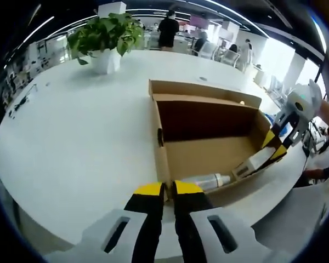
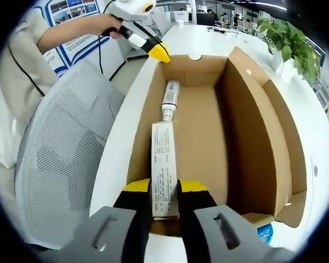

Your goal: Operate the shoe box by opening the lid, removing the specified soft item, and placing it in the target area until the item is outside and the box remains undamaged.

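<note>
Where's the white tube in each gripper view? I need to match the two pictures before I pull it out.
Left gripper view: tube lies low right along the box's near wall, its far end between the right gripper jaws.
Right gripper view: tube runs up the centre from the jaws.
Shared landmark: the open shoe box.

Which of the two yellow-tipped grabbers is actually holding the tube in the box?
The right gripper: its jaws pinch the flat end of the tube inside the box. The left gripper is shut at the box's near wall.
</note>
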`<control>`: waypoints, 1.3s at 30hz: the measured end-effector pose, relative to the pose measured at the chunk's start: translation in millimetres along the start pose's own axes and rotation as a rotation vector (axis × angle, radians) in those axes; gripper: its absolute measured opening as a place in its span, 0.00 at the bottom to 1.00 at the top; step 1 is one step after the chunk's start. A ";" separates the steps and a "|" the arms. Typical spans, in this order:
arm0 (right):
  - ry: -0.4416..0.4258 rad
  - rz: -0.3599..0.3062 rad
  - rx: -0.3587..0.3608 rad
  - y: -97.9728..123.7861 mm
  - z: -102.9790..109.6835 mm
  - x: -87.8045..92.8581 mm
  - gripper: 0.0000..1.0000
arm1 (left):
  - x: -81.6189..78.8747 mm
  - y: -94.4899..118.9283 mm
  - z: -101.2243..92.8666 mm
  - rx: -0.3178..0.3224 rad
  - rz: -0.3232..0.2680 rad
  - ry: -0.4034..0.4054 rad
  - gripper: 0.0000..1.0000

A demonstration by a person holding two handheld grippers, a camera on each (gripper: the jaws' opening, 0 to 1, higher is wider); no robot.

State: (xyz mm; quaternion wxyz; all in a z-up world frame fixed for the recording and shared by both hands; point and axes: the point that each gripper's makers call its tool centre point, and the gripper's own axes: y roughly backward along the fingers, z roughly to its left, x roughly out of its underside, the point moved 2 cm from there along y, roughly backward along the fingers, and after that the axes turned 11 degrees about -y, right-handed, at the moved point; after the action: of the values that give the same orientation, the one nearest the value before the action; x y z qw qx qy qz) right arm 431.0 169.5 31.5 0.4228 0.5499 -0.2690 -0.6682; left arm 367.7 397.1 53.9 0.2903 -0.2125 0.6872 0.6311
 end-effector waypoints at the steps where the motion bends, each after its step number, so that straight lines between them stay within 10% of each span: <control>1: 0.003 -0.003 0.005 0.8 -0.5 -0.4 0.15 | 0.0 0.0 -0.1 0.000 0.000 0.000 0.03; 39: 0.017 -0.139 0.136 83.5 -10.3 -39.9 0.14 | -0.3 -0.9 -0.2 0.002 0.016 0.003 0.03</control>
State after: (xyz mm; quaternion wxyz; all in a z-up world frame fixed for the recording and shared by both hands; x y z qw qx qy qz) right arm 464.9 163.4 118.0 0.3391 0.6005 -0.2713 -0.6714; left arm 368.5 396.8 53.5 0.2847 -0.2076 0.6900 0.6323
